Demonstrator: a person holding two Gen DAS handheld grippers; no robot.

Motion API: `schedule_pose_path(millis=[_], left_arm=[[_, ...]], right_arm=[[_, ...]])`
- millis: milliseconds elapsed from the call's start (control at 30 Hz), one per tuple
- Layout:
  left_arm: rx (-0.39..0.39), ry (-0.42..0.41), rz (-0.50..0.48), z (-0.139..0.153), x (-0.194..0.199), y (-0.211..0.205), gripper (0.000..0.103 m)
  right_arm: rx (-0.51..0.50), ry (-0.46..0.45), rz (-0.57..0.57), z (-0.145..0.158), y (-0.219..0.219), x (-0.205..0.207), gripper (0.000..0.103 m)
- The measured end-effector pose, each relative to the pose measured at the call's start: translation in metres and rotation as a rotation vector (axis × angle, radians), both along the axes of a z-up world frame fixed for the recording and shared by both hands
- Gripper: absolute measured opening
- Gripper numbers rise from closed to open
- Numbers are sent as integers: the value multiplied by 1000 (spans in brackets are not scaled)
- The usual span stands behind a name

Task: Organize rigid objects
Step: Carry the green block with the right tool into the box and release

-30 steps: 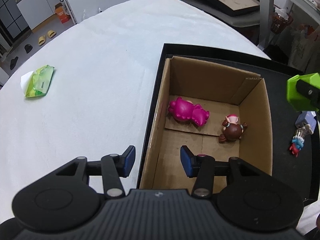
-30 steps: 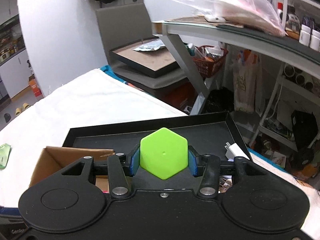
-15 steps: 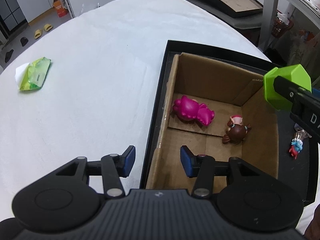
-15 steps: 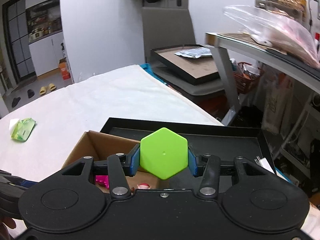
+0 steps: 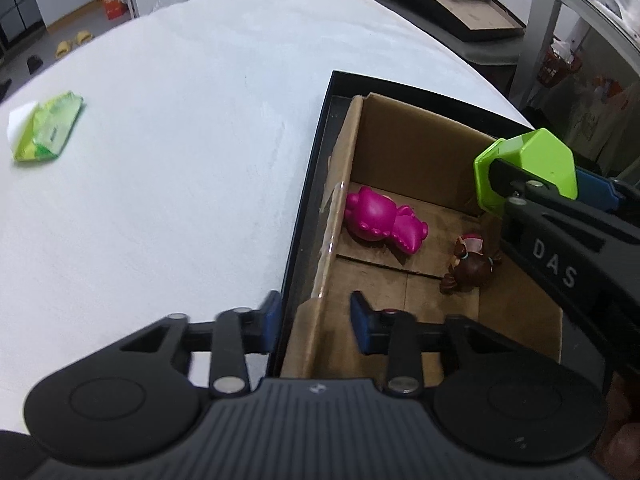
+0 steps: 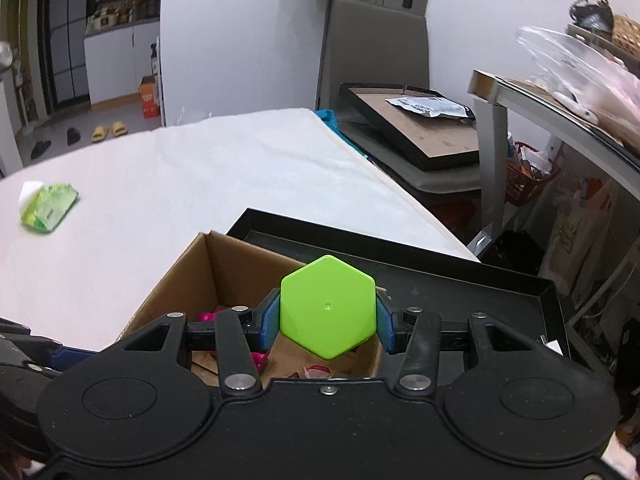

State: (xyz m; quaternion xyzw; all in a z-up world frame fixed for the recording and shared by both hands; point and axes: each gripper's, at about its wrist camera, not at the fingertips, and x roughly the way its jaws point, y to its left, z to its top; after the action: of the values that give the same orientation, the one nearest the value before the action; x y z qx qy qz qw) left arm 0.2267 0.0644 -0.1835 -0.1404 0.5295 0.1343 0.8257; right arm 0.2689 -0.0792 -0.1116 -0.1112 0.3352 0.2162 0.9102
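Note:
An open cardboard box stands in a black tray. Inside it lie a magenta toy figure and a small brown doll. My right gripper is shut on a lime-green hexagonal block and holds it above the box's right side; the block also shows in the left wrist view. My left gripper is open and empty, its jaws on either side of the box's near left wall.
A white cloth covers the table. A green wipes packet lies at its far left. A second black tray on a chair and a cluttered desk stand beyond the table's right edge.
My right gripper has carried the green block leftward from over the black tray to above the box's right side. My left gripper has stayed open at the box's near left wall.

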Motion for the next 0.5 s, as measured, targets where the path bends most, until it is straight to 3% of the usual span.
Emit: schedule_pose_path(millis=[133, 367, 500], left_arm=[[-2, -12, 7, -1, -1, 2, 13], [-32, -12, 12, -2, -2, 9, 13], [-35, -14, 14, -1, -3, 8, 13]], right_arm=[[-30, -6, 5, -3, 9, 1, 47], [-114, -29, -5, -13, 23, 3, 47], [-170, -73, -5, -13, 30, -2, 55]])
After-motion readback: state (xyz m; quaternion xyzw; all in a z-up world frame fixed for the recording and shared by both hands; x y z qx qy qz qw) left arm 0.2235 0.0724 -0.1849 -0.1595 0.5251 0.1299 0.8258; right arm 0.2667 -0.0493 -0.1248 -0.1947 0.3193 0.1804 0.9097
